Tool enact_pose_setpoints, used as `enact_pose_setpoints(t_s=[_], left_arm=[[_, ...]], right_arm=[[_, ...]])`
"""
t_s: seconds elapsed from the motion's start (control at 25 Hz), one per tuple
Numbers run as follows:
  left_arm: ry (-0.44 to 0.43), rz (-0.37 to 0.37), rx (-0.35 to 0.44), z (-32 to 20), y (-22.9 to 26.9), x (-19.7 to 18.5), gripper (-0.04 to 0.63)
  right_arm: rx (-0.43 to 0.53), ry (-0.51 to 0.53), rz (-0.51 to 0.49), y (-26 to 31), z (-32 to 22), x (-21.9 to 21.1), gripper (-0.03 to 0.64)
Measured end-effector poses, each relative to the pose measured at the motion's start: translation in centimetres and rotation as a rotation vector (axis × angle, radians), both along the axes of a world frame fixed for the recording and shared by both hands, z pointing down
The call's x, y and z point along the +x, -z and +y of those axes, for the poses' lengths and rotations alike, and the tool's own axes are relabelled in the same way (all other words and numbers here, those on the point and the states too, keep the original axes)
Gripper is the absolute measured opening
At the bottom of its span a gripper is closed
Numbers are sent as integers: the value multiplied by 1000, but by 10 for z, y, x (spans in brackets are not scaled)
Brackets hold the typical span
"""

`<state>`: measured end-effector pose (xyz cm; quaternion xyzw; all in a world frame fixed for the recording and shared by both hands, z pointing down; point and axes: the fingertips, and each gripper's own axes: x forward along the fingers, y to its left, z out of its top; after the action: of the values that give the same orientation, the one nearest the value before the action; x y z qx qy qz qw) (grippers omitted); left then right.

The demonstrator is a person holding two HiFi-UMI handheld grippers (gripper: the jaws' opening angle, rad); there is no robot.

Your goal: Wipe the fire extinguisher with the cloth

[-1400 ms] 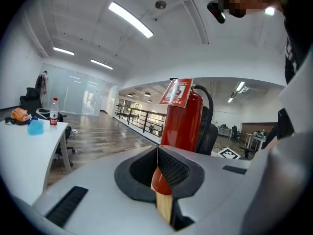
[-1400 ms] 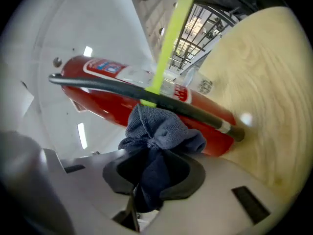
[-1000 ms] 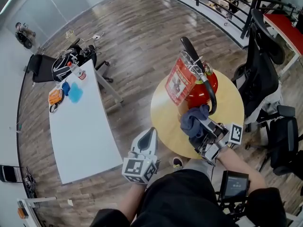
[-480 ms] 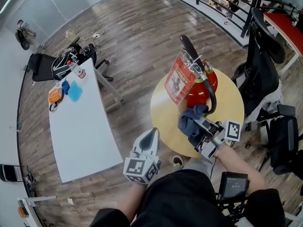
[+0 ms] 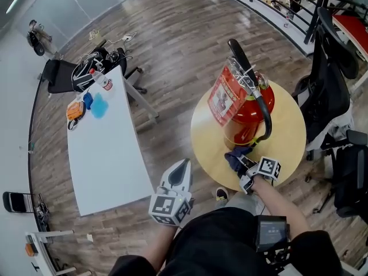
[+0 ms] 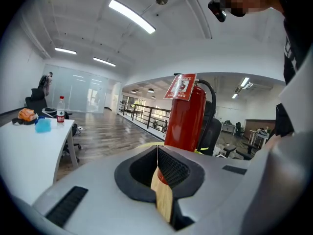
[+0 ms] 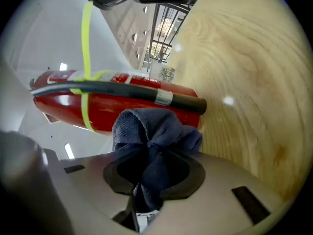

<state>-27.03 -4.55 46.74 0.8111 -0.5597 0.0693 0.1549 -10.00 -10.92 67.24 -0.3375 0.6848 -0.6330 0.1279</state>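
A red fire extinguisher (image 5: 246, 105) with a black hose and a red tag stands upright on a round wooden table (image 5: 287, 145). My right gripper (image 5: 244, 165) is shut on a bunched dark blue cloth (image 5: 235, 156), low at the extinguisher's base on the near side. In the right gripper view the cloth (image 7: 155, 131) bulges out of the jaws right against the red cylinder (image 7: 107, 106) and its hose (image 7: 132, 89). My left gripper (image 5: 180, 168) hovers off the table's near left edge, shut and empty. The left gripper view has the extinguisher (image 6: 188, 114) ahead of the gripper (image 6: 157, 155).
A long white table (image 5: 103, 148) at the left carries a bottle (image 5: 102, 80), an orange object and a blue one. Black office chairs (image 5: 330, 91) crowd the right side of the round table. A railing runs along the far edge; wood floor lies between the two tables.
My right gripper has carried the cloth down along the extinguisher's near side to its base. The left gripper has stayed about where it was.
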Motion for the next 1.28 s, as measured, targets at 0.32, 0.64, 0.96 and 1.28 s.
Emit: enact_pose_setpoints(t_s=[0.32, 0.64, 0.96, 1.28], left_arm=[[65, -29, 11, 10, 6, -20, 23], [66, -9, 5, 13, 1, -24, 23], [-3, 16, 38, 7, 9, 4, 23], [17, 36, 40, 9, 9, -3, 23]], right_arm=[[-41, -84, -121, 2, -19, -48, 97], [165, -83, -568, 174, -20, -53, 97], [362, -39, -909, 332, -15, -48, 97], [398, -43, -752, 316, -12, -43, 97]])
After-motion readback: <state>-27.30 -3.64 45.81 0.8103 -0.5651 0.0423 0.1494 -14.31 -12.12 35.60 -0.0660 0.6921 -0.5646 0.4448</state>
